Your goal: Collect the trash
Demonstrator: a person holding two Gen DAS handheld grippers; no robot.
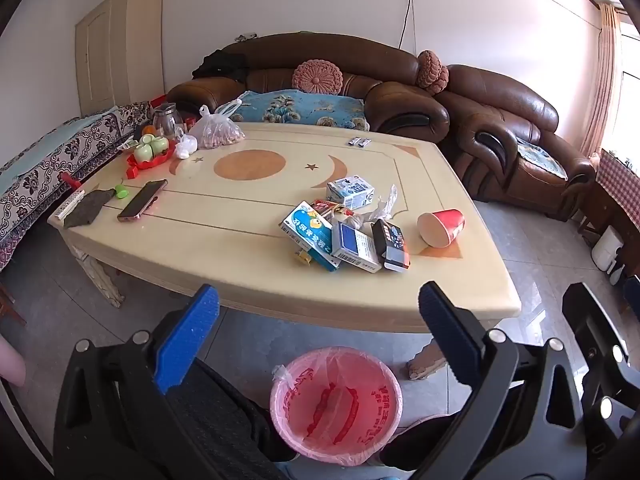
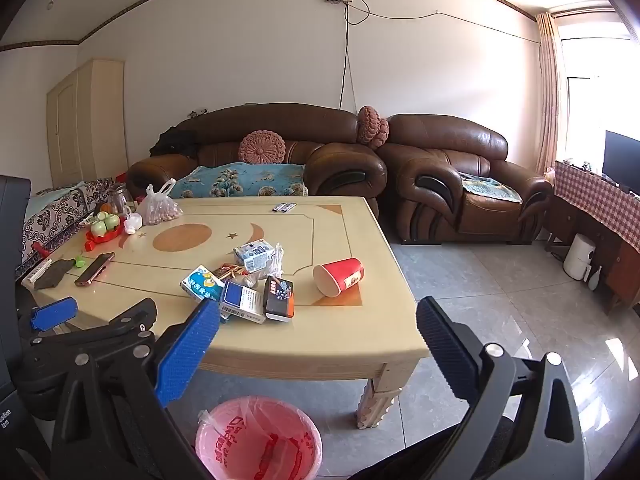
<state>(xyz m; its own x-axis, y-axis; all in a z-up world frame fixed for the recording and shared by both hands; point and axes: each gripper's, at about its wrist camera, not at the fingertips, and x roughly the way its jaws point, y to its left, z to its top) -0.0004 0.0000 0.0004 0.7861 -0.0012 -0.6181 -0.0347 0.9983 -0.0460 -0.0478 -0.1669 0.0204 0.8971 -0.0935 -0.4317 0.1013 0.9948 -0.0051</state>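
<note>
Both grippers, left gripper [image 1: 320, 308] and right gripper [image 2: 320, 320], wide open, holding nothing; trash pile [image 1: 348, 232] and tipped red cup [image 1: 442, 227] on tabletop [image 1: 240, 248], pink bin [image 1: 335, 404] on floor below

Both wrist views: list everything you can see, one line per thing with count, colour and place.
table: 1, cream, room centre
paper cup: 1, red, lying on its side, table's right part
boxes and wrappers: a loose pile, blue, white and black, left of the cup
phone: 1, dark, table's left part
tray of cups: 1 red tray, green cups, far left corner
bag of nuts: 1, clear plastic, beside the tray
small packets: 2, dark, far edge
trash bin: 1, pink liner, on the floor before the table
sofas: 2, brown leather, behind the table
round cushions: 2, pink, on the sofa
left gripper: open, empty
right gripper: open, empty
</note>
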